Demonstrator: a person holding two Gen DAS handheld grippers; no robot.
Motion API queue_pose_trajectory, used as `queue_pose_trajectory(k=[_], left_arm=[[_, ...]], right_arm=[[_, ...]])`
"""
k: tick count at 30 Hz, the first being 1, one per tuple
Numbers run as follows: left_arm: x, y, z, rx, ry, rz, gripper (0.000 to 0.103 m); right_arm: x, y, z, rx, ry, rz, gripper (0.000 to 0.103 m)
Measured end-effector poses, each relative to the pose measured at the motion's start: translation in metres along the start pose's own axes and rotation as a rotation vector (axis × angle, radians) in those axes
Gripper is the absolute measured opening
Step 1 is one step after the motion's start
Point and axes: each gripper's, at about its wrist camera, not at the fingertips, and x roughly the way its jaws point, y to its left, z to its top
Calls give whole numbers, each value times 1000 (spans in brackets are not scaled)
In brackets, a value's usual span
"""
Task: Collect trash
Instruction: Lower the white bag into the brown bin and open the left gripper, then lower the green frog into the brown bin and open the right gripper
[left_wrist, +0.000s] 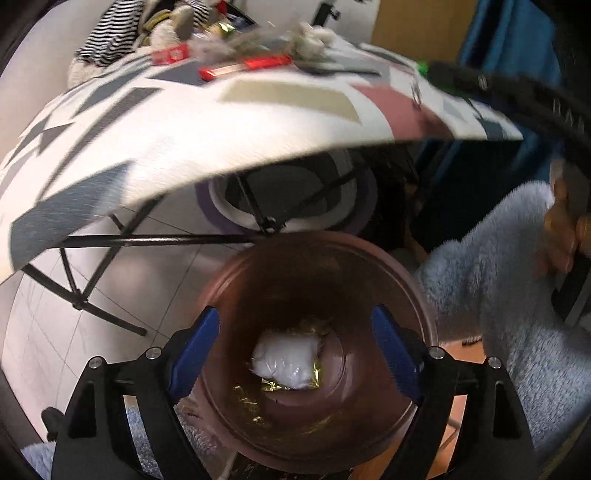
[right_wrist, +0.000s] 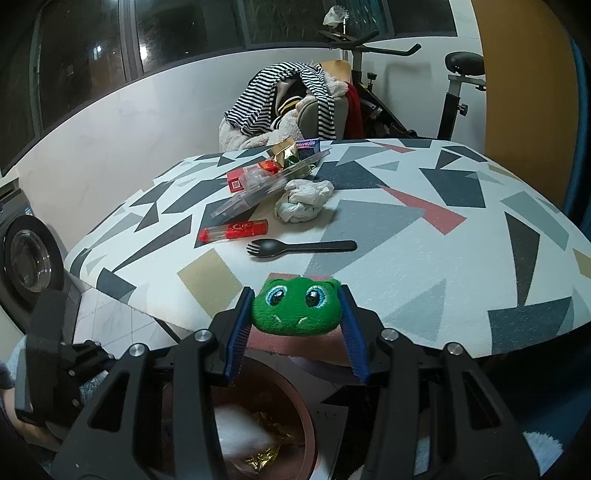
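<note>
left wrist: left gripper (left_wrist: 295, 354) spread wide, empty, right above brown bin (left_wrist: 406, 266) holding white wad (left_wrist: 286, 363), maybe tissue; right wrist: right gripper (right_wrist: 295, 314) clamps green frog plush (right_wrist: 295, 308), bin directly below, black spork (right_wrist: 306, 246) lengthwise just beyond.

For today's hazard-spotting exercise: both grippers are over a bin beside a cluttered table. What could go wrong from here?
1. The right gripper is clamped on a green plush frog face, which looks more like a toy than trash and might get binned by mistake.
2. The left gripper stands open over the brown bin, right beside the table edge, so lifting could bump it.
</note>
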Motion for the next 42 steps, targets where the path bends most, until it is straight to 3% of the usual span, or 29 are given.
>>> queue_pose_trajectory(k=[3,9,14,20,28,35,37,42], left_arm=[[-19,10,3,-58,-78,26,85],[-77,32,2,-187,-315,86,93],[-97,46,1,-258,-399,138,94],[-100,51,2,-289,-406,154,95],[-97,56,-1,-307,-399,156,95],[-95,61,-2,-326,-394,153,95],[-95,62,-2,-327,-394,152,95],[-95,64,-3,-340,-396,154,95]], right_arm=[[3,6,-3,-19,15,9,47],[11,27,-12,-81,69,57,47],[24,53,-25,-166,133,97,48],[50,80,-49,-235,266,150,48],[82,92,-77,-262,442,160,48],[92,95,-89,-274,522,161,50],[92,95,-91,-279,523,159,54],[89,95,-89,-268,501,139,78]])
